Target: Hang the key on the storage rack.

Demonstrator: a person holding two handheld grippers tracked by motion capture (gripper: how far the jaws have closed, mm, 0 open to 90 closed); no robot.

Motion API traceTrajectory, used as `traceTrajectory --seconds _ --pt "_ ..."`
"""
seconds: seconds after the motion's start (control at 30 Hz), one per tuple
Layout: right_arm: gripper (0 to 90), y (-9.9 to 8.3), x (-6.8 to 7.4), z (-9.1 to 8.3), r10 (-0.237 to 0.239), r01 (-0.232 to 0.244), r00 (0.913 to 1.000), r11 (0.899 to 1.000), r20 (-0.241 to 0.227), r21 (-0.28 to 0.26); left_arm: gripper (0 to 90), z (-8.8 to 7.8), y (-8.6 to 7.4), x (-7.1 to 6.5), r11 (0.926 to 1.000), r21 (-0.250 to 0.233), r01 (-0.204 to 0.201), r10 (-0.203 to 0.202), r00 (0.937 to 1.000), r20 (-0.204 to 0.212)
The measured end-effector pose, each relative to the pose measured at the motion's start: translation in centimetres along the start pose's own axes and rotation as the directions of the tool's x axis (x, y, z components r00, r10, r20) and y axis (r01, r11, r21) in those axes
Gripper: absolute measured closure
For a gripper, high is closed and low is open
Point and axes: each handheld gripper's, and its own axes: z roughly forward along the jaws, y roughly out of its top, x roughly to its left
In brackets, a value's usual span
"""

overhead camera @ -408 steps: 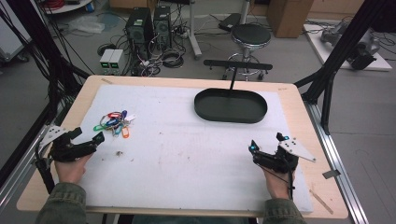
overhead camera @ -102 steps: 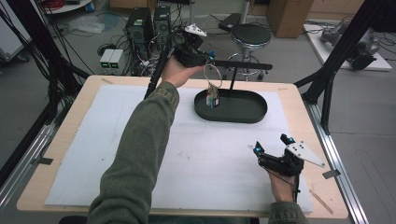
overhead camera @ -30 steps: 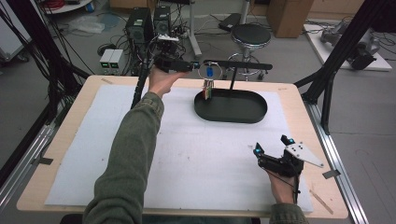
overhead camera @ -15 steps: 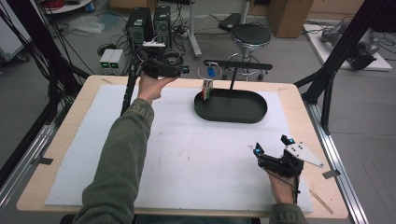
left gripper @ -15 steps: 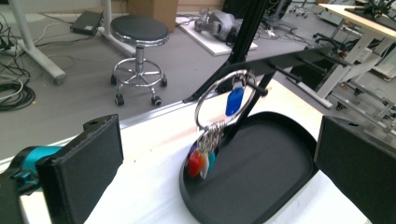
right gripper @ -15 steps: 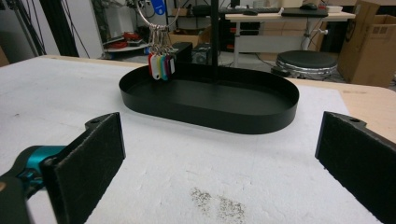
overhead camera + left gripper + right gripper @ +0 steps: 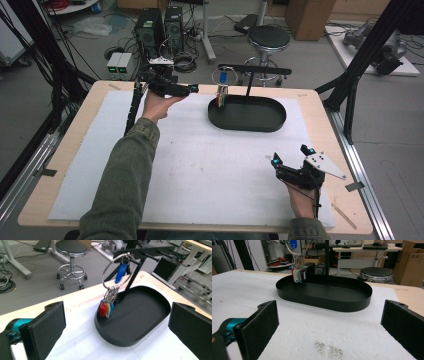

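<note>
The key ring [image 7: 117, 271] is hanging from the stand's crossbar [image 7: 255, 69] over the black oval tray [image 7: 250, 116]. Left gripper [image 7: 192, 89] is hovering nearby, released; right gripper [image 7: 291, 156] is resting released on the table [image 7: 70, 150].

Grey floor with a round stool [image 7: 269, 38], computer towers [image 7: 160, 25], cables.

A key ring [image 7: 222, 80] hangs from the rack [image 7: 255, 70] over the tray's [image 7: 247, 120] left end.
</note>
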Motion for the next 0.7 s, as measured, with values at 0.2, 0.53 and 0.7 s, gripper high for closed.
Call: traceTrajectory --seconds 0.2,0.53,0.7 --pt "0.5 0.0 0.0 0.0 -0.006 0.006 1.0 1.0 -0.001 0.0 1.6 -0.5 -1.3 0.0 0.9998 0.015 -0.012 0.012 0.9999 0.003" --pt "0.4 0.0 0.1 0.0 -0.002 0.002 1.0 1.0 -0.001 0.004 1.6 -2.2 -2.9 0.1 0.9996 0.007 -0.028 0.028 0.9996 -0.007" --pt "0.4 0.0 0.0 0.1 -0.013 0.013 0.9999 1.0 0.002 0.001 1.6 -3.2 -3.8 0.2 0.9994 -0.007 -0.034 0.034 0.9993 -0.015"
